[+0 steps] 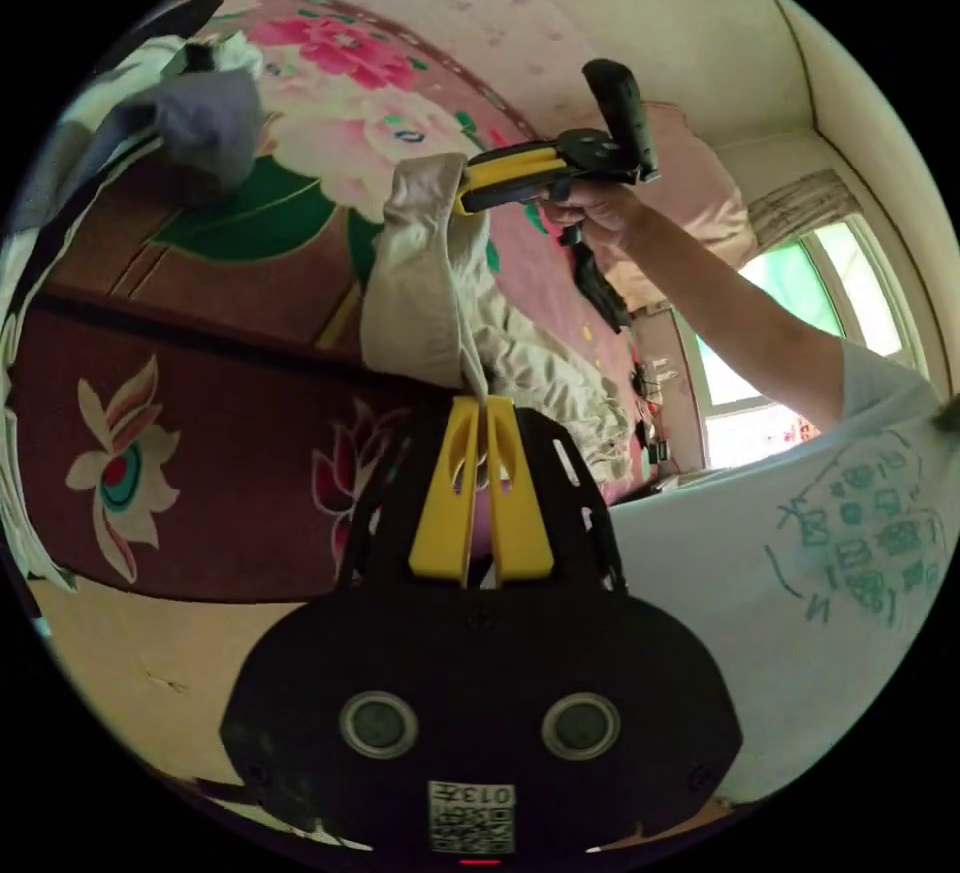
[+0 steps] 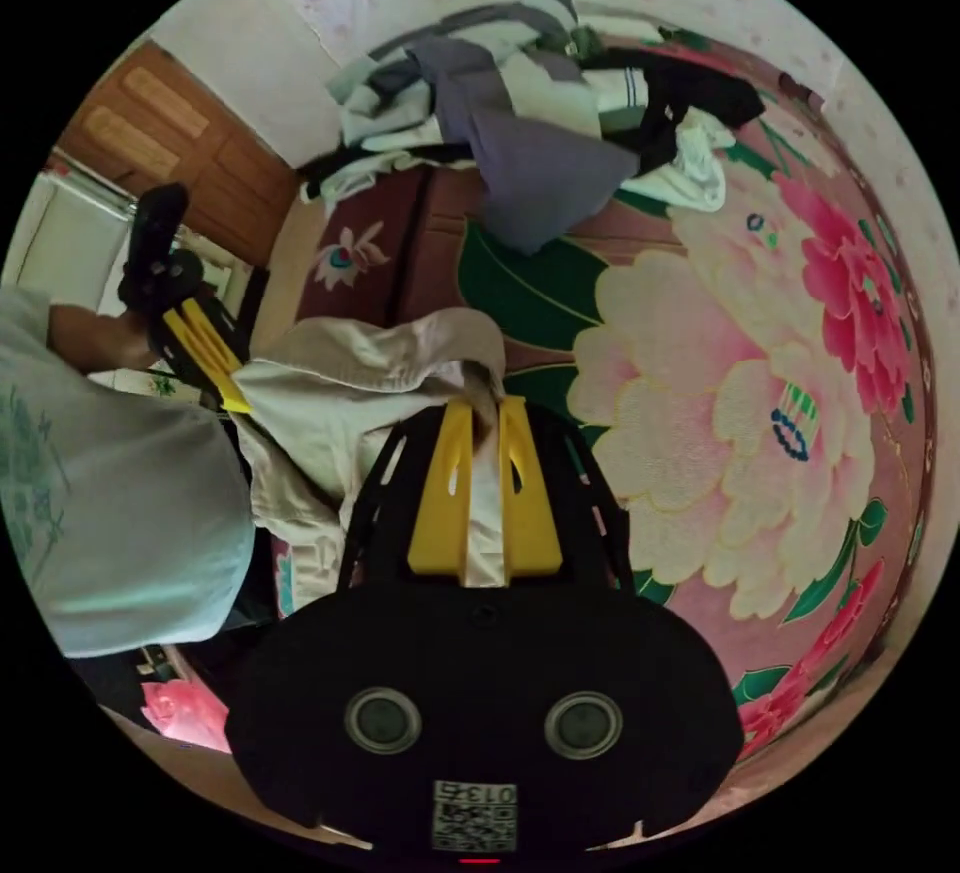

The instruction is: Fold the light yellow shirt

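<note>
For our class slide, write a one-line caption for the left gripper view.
Both grippers, left and right, pinch the light yellow shirt and hold it up over a flowered bedspread.

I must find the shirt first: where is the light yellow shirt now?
The shirt hangs between both grippers above the flowered bedcover, away from the clothes pile.
</note>
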### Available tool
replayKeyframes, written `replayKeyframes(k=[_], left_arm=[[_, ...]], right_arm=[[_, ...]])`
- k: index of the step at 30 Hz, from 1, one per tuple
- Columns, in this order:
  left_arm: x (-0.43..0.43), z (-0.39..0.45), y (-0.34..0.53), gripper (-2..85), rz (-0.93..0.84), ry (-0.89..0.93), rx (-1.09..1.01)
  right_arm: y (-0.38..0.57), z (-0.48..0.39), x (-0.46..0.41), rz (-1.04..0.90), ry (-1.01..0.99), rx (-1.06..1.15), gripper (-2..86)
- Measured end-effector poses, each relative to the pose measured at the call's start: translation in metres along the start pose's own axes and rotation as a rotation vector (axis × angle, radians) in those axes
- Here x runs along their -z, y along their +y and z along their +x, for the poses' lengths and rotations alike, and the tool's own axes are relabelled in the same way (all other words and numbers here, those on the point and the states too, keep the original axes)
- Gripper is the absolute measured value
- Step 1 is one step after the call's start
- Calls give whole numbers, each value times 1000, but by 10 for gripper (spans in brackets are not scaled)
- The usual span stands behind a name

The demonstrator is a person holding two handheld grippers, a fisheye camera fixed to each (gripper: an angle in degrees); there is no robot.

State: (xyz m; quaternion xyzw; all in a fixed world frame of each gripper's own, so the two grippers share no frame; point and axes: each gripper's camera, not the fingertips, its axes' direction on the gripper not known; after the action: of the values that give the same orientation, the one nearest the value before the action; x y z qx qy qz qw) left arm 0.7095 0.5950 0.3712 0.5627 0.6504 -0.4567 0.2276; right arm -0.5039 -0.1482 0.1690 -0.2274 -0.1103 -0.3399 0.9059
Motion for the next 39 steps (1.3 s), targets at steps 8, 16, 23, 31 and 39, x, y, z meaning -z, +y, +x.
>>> replayKeyframes(k=[8, 16, 23, 31, 39], left_arm=[[-49, 200, 23, 3, -60, -15, -465], [-226, 330, 54, 5, -288, 137, -758], [-435, 394, 118, 12, -465, -26, -1004], [-564, 382, 157, 69, -707, -13, -916], [-434, 356, 149, 38, -240, -183, -914]], right_arm=[[230, -80, 128, 344, 179, 51, 38], [482, -149, 109, 481, 258, -274, 44], [622, -177, -2, 431, 317, -626, 51], [702, -192, -65, 308, 199, -875, 54], [732, -289, -45, 555, 248, -1127, 121]])
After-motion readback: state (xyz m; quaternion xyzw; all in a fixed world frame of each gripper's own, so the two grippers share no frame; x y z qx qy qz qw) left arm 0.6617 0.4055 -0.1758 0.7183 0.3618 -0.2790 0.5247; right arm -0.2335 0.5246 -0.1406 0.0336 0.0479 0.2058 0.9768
